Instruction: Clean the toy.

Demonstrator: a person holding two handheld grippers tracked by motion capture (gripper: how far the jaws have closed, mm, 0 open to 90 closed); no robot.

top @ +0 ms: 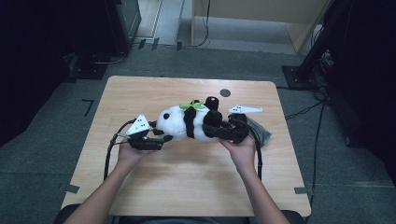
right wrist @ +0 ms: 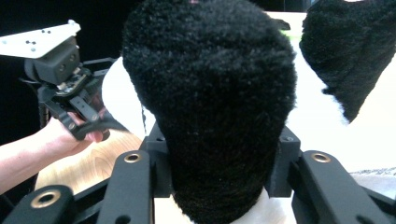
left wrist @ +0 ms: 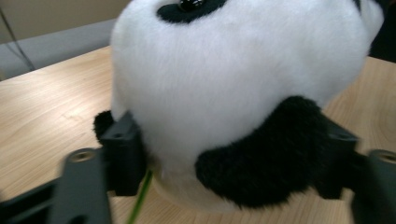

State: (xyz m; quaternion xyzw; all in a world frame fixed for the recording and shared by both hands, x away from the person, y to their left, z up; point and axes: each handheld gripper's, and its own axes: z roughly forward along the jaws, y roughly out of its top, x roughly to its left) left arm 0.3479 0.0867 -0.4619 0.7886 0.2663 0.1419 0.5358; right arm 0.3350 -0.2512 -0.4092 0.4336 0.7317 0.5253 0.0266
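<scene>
**Panda held at both ends**

While lying on its side across the middle of the table [top: 140, 186], stuffed panda [top: 189, 122] being pinched at the head by left gripper [left wrist: 224, 158], jaws pressing into the fur. Right gripper [right wrist: 224, 163] clamping one black leg. Judging the step: lifting level, keeping both grips even, avoiding stretching the plush. Nearby, dark pouch [top: 261, 130] lying just beside the right gripper, possibly snagging its cable.
</scene>
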